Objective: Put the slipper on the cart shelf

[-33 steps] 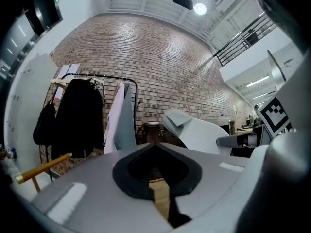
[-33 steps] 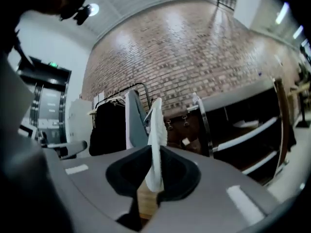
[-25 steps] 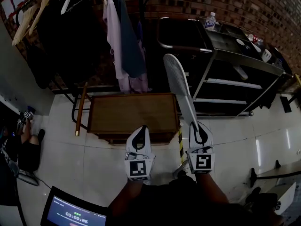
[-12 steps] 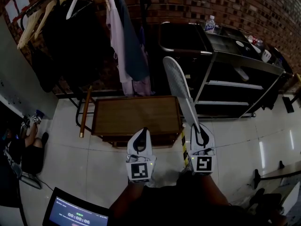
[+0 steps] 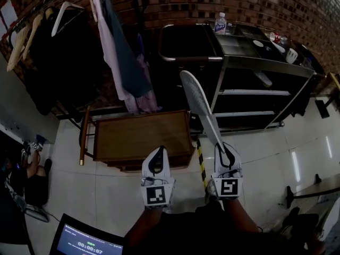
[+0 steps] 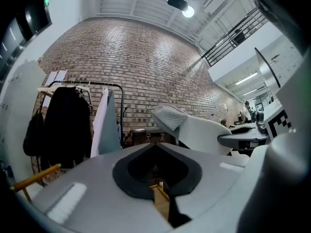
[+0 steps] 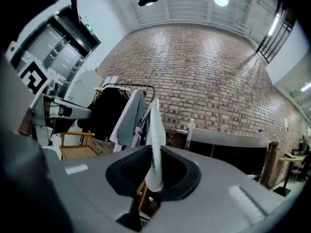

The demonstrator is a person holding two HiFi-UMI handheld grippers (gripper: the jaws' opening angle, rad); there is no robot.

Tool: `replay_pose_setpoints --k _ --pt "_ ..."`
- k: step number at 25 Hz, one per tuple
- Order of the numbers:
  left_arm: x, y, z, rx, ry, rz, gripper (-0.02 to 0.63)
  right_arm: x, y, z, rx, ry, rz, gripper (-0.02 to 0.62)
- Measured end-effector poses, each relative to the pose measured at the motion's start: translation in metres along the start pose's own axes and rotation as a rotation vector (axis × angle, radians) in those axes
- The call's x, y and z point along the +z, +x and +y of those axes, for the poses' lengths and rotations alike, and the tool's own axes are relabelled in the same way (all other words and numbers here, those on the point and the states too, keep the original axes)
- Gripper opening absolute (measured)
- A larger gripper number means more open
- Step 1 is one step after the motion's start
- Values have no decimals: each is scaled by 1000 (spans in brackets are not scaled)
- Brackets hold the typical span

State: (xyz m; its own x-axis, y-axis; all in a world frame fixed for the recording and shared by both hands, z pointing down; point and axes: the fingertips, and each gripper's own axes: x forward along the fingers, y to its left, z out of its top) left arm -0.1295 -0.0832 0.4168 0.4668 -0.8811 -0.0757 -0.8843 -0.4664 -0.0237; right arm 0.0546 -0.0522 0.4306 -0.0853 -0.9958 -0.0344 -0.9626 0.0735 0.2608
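Slipper stays clamped by one end in your right gripper; your left gripper is closed on nothing. The cart now sits more centred ahead, its shelves still well apart

White left claw, white right claw, black-patterned marker cubes.
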Motion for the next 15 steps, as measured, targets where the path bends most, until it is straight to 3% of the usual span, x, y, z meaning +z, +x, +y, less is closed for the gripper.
replay_pose_setpoints --k 8,15 --pt "-4 59 -44 -2 12 23 15 -52 0 -90 -49 3 110 44" --pt "-13 123 -87 -10 27 35 15 -128 -1 -178 -108 153 248 44"
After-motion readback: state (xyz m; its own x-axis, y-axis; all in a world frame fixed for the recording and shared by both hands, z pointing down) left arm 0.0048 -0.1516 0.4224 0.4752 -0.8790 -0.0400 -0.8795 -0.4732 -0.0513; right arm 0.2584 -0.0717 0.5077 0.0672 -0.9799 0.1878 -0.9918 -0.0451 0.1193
